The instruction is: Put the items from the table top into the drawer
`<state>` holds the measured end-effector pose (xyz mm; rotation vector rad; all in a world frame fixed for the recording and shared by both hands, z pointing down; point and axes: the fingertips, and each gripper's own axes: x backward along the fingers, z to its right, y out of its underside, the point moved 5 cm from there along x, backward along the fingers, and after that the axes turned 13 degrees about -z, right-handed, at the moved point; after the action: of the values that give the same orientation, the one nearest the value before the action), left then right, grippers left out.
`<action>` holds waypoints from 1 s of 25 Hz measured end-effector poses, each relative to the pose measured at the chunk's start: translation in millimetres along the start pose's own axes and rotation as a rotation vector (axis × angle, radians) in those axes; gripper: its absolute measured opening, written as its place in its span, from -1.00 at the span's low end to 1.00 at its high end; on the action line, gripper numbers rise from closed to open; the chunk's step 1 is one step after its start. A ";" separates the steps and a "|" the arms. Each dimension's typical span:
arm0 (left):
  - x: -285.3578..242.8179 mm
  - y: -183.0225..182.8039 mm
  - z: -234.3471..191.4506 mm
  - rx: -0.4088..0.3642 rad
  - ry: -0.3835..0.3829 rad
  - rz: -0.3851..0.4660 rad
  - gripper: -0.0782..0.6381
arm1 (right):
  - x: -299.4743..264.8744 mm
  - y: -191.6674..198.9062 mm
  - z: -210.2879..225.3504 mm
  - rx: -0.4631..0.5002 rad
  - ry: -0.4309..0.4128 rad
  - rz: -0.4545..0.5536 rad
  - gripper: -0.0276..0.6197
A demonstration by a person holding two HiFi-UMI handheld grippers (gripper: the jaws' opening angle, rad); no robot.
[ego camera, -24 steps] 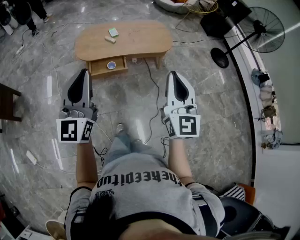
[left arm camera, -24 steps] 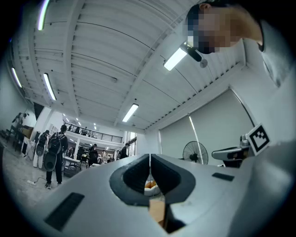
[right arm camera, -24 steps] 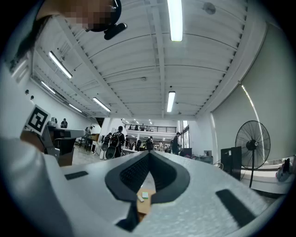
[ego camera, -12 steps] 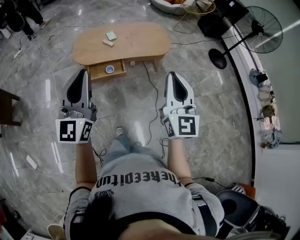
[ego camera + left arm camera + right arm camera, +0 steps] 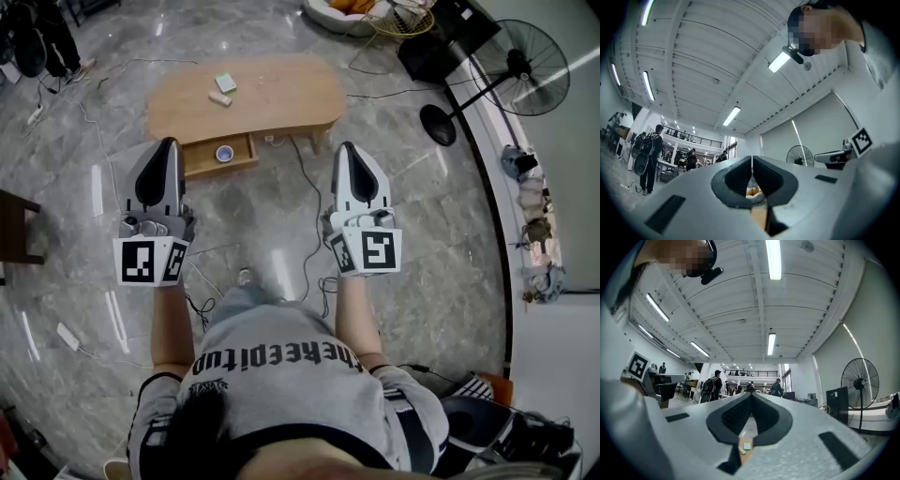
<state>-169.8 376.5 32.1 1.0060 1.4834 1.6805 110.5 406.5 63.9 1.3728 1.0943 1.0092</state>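
An oval wooden table [image 5: 281,94] stands ahead on the marble floor. On its top lie a small green-and-white box [image 5: 225,82] and a beige block [image 5: 220,98]. Its drawer [image 5: 202,159] is pulled out, with a small blue-and-white round thing [image 5: 224,153] inside. My left gripper [image 5: 167,145] and right gripper [image 5: 346,148] are held out side by side, well short of the table, both shut and empty. In the right gripper view the jaws [image 5: 751,395] meet, and the green box [image 5: 747,446] shows below them. The left gripper [image 5: 752,159] is shut too.
A standing fan [image 5: 525,66] with a round black base [image 5: 437,125] is at the right. Cables [image 5: 305,216] run across the floor from the table toward my feet. A dark stool [image 5: 14,225] sits at the left edge. People stand far off in the hall.
The table has slid slightly lower in the head view as the person steps. Both grippers keep the same pose and stay shut.
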 end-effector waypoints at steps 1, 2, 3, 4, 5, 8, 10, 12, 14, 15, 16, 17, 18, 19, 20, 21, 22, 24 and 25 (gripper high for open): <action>-5.1 1.3 -5.1 -0.001 0.003 -0.001 -0.75 | -7.2 -0.1 -1.2 0.000 0.001 0.001 -0.92; -10.0 2.3 -9.6 -0.003 0.007 -0.002 -0.75 | -13.7 -0.3 -2.1 0.000 0.003 0.003 -0.92; -14.5 3.0 -13.5 -0.005 0.010 -0.002 -0.75 | -19.5 -0.6 -2.8 -0.001 0.004 0.005 -0.92; -19.1 3.4 -17.1 -0.008 0.014 -0.002 -0.75 | -25.2 -0.9 -3.2 -0.002 0.006 0.007 -0.92; -23.7 3.8 -20.7 -0.010 0.018 -0.001 -0.75 | -30.7 -1.2 -3.5 -0.003 0.007 0.009 -0.92; -34.2 7.7 -33.0 -0.010 0.027 -0.004 -0.75 | -45.4 0.1 -6.9 -0.007 0.010 0.008 -0.92; -39.8 12.0 -42.0 -0.004 0.026 -0.009 -0.75 | -53.5 2.1 -10.8 -0.007 0.006 0.001 -0.92; -46.5 15.9 -48.0 0.008 0.027 -0.013 -0.75 | -60.2 4.7 -12.2 -0.001 0.001 -0.012 -0.92; -54.2 19.8 -51.7 0.012 0.032 -0.018 -0.75 | -67.3 8.2 -10.1 -0.002 0.003 -0.026 -0.92; -58.4 21.9 -53.7 0.012 0.034 -0.021 -0.75 | -71.9 10.0 -8.3 -0.007 0.006 -0.031 -0.92; -62.8 24.2 -56.1 0.012 0.035 -0.024 -0.75 | -77.2 11.7 -6.3 -0.013 0.007 -0.032 -0.92; -67.5 26.7 -59.0 0.013 0.034 -0.026 -0.75 | -83.3 13.2 -4.5 -0.018 0.007 -0.032 -0.92; -72.3 29.4 -62.4 0.015 0.031 -0.029 -0.75 | -90.0 14.5 -3.1 -0.020 0.004 -0.032 -0.92; -77.3 32.1 -65.9 0.016 0.027 -0.032 -0.75 | -97.3 15.8 -1.8 -0.019 0.001 -0.031 -0.91; -82.6 34.4 -69.4 0.018 0.021 -0.035 -0.75 | -105.1 16.9 -0.2 -0.018 -0.004 -0.030 -0.91; -88.4 36.2 -72.5 0.019 0.015 -0.037 -0.75 | -113.3 17.8 1.9 -0.018 -0.010 -0.030 -0.91; -94.9 37.4 -75.2 0.019 0.009 -0.039 -0.75 | -121.7 18.6 4.9 -0.020 -0.016 -0.030 -0.92; -110.1 39.0 -79.9 0.016 -0.001 -0.039 -0.75 | -139.6 19.6 13.0 -0.023 -0.025 -0.029 -0.91; -118.9 39.7 -82.5 0.012 -0.005 -0.039 -0.75 | -149.3 20.1 17.5 -0.025 -0.029 -0.027 -0.91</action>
<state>-185.3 228.8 53.2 0.9813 1.5024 1.6424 95.9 256.6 82.4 1.3454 1.0731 0.9772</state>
